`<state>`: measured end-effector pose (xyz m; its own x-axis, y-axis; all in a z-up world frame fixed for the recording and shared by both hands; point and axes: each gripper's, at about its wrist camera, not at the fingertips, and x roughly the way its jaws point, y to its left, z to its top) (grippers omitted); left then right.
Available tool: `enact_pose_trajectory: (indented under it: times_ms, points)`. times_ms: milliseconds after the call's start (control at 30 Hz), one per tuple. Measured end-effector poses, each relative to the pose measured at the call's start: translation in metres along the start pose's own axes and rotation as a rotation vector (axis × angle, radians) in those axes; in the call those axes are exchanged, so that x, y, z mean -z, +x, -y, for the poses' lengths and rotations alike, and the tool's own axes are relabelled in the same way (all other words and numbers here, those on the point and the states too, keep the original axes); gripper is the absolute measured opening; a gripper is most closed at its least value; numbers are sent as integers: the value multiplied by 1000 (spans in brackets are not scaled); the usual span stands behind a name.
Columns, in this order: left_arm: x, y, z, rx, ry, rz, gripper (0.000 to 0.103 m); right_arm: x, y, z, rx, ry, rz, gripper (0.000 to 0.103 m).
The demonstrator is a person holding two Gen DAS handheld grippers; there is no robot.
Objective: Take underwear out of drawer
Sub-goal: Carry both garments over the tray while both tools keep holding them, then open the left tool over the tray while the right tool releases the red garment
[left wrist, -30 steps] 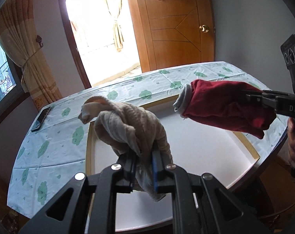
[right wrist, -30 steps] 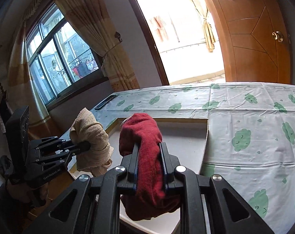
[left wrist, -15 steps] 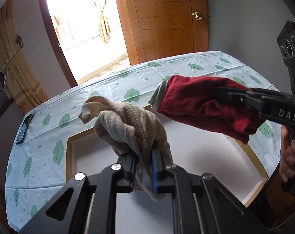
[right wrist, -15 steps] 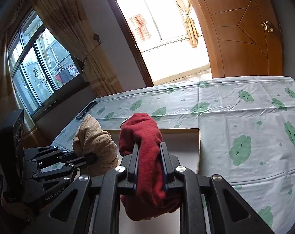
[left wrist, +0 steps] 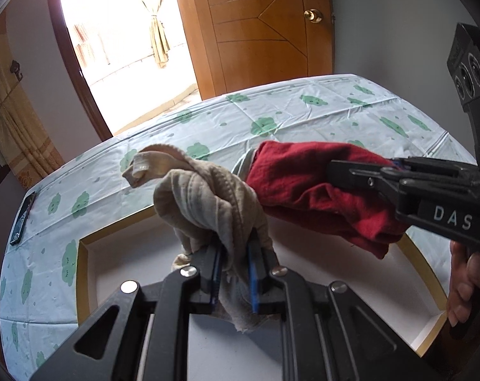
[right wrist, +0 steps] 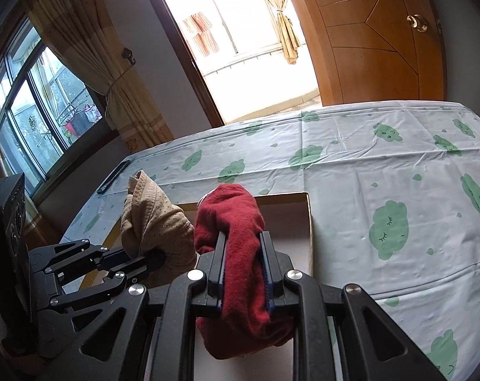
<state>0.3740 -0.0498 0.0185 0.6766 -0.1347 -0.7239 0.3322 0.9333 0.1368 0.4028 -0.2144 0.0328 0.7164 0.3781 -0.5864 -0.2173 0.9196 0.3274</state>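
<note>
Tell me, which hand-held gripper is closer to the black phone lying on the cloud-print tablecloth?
Left. The left hand-held gripper, clamping beige underwear, sits on the side of the black phone. The right hand-held gripper, clamping red underwear, is farther away.

beige underwear [left wrist: 208, 197]: bunched, held aloft, left | red underwear [left wrist: 316, 187]: crumpled, aloft, touching it, right | drawer [left wrist: 84, 254]: open, white inside, below both

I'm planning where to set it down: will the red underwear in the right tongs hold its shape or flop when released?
Likely floppy: the red underwear bunches and droops on both sides of the right tongs, and a loose end hangs low over the white drawer. It probably collapses into a soft heap rather than rolling. It seems light, since a narrow pinch holds the whole bundle.
</note>
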Motion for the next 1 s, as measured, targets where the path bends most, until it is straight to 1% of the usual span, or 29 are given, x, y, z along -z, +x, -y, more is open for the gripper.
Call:
enact_pose_trajectory:
  times_ms: [33,67,100,133,200,267,333,367,400,433,533,567,633,733,800,867,1000]
  points:
    - [0,1,1,-1,1,1,13,1,3,0,4,1,-9,20]
    - [0,0,1,-3,1,3,16,3,6,1,6,3,-17,21]
    - [0,0,1,-8,0,6,22,4,10,2,1,10,-32,23]
    - [1,-1,1,-11,-4,11,24,4,12,3,-8,18,-44,24]
    - [3,-1,0,-13,-10,8,35,5,17,4,-15,20,-75,26]
    - [5,-2,0,-17,-13,8,35,6,18,4,-22,19,-86,30]
    - [8,-5,1,-18,-22,11,40,7,12,4,-17,7,-69,31]
    - [9,-8,1,-20,-27,14,45,8,9,4,-16,5,-58,35]
    - [11,-11,1,-23,-32,19,47,9,5,4,-20,6,-47,37]
    - [14,-14,2,-23,-36,24,48,11,1,4,-24,7,-38,42]
    - [20,-23,4,-26,-42,36,53,17,-12,2,-26,-6,-14,47]
    - [23,-26,5,-29,-43,42,56,19,-15,1,-25,-10,-8,52]
    - [27,-32,7,-33,-47,51,57,23,-25,-1,-25,-21,2,56]
    - [34,-44,10,-18,-66,68,57,30,-41,-3,-53,-26,17,57]
    - [39,-52,13,-8,-73,82,57,34,-54,-7,-80,-34,30,59]
    - [44,-60,16,1,-75,93,57,40,-67,-11,-99,-48,44,63]
    - [58,-75,24,28,-87,115,58,54,-88,-18,-131,-81,61,65]
